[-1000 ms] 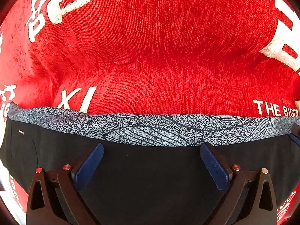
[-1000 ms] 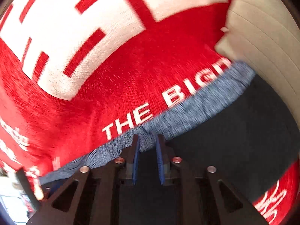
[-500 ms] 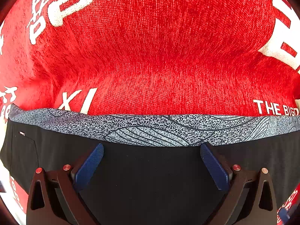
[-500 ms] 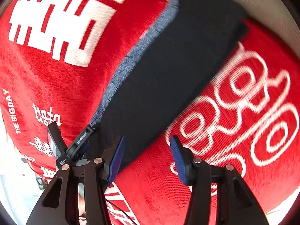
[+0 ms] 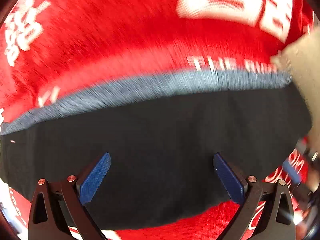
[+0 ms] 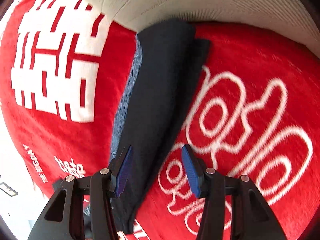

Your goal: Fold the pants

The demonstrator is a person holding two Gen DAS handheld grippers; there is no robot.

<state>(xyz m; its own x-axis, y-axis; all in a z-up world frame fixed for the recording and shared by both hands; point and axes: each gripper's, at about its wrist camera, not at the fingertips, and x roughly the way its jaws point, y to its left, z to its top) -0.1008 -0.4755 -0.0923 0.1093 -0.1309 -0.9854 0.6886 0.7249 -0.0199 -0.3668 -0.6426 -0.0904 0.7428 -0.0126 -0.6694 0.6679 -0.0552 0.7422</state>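
Pants (image 6: 160, 92) on red blanket (image 6: 250, 76), far end touching beige cushion (image 6: 180, 2).

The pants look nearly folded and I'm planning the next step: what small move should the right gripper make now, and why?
Probably ease the right gripper down over the near end of the pants and close on it. Its jaws have just been opening and stand apart with nothing pressed between them, the dark bundle lies long and narrow on the red blanket, and the left gripper is open too.

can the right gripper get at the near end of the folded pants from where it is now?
Probably yes. The right gripper is open, nothing between its pads, and the near end of the folded pants lies right below on the red blanket with nothing in the way.
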